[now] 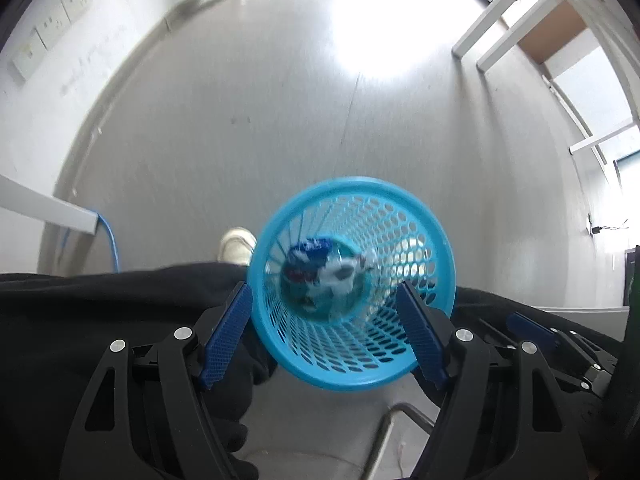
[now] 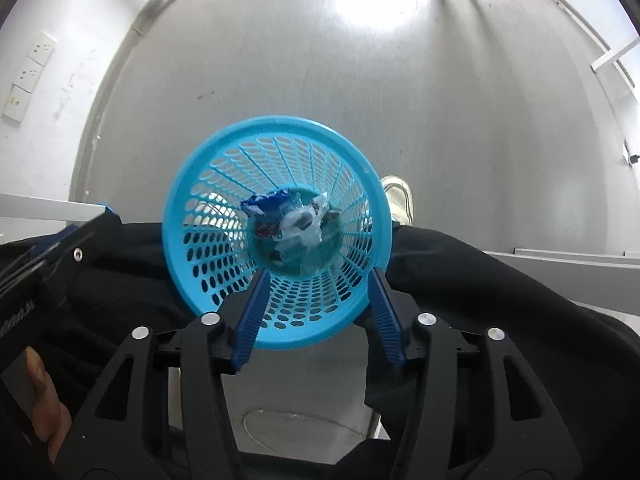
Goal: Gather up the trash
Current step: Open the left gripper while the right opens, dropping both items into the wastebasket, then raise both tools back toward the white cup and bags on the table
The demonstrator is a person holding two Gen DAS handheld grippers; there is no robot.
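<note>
Blue plastic, pierced all over with oval holes, makes up the round wastebasket (image 2: 276, 236) standing on the grey floor (image 2: 320, 80) between the person's dark-trousered legs (image 2: 460, 280). Down at its bottom lies the collected trash (image 2: 296, 226): a crumpled blue snack wrapper with some red print, and against it a scrunched white and clear plastic piece. Smaller dark scraps sit beneath them, too dim to name.

Both pairs of tongs hang above the basket, pointing down into it. The left tongs (image 1: 324, 316) stand wide apart, blue pads either side of the rim as seen from above, with nothing between them. The right tongs (image 2: 318, 304) are also parted and hold nothing, clear above the basket.

One pale shoe (image 2: 398, 198) shows on the floor just beside the basket's rim. White wall sockets (image 2: 28, 76) sit on the wall off to one side, and white furniture legs (image 1: 508, 28) stand well apart from the basket.
</note>
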